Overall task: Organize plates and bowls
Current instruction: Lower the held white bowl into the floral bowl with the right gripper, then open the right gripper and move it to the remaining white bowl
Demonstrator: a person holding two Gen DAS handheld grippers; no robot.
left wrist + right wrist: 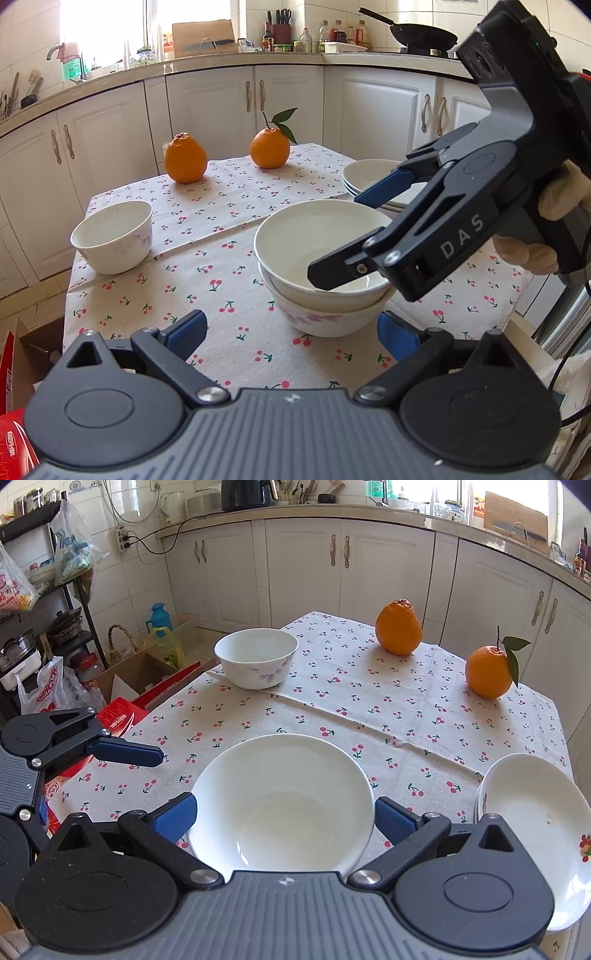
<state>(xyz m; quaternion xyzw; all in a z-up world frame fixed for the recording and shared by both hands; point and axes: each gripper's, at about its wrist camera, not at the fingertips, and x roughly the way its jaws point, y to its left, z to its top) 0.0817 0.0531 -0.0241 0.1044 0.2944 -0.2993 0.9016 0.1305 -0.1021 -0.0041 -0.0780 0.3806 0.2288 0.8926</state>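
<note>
right gripper (284, 818): blue-padded fingers (175, 818) spread apart, one on each side of the rim of the upper bowl (280, 805), neither pad clearly pressing on it; seen from the left wrist, this gripper (332, 236) reaches in from the right with its lower finger tip dipping inside that bowl (317, 243) and its upper finger above the far rim. left gripper (291, 336): fingers likewise wide apart and holding nothing, hovering just in front of the stacked pair; from the right wrist it appears at the left edge (125, 753), over the table's side. the upper bowl sits nested in a lower bowl (325, 317) with a pink floral pattern, near the front of the cherry-print tablecloth (221, 266). a third, single bowl (112, 242) stands well apart toward the left side of the table. a stack of plates (365, 177) lies just behind and to the right of the nested bowls, the top plate (532, 812) empty. two oranges (185, 158) (269, 147) stand at the far edge, one with a stem and leaves. white cabinets (214, 110) run behind the table.
</note>
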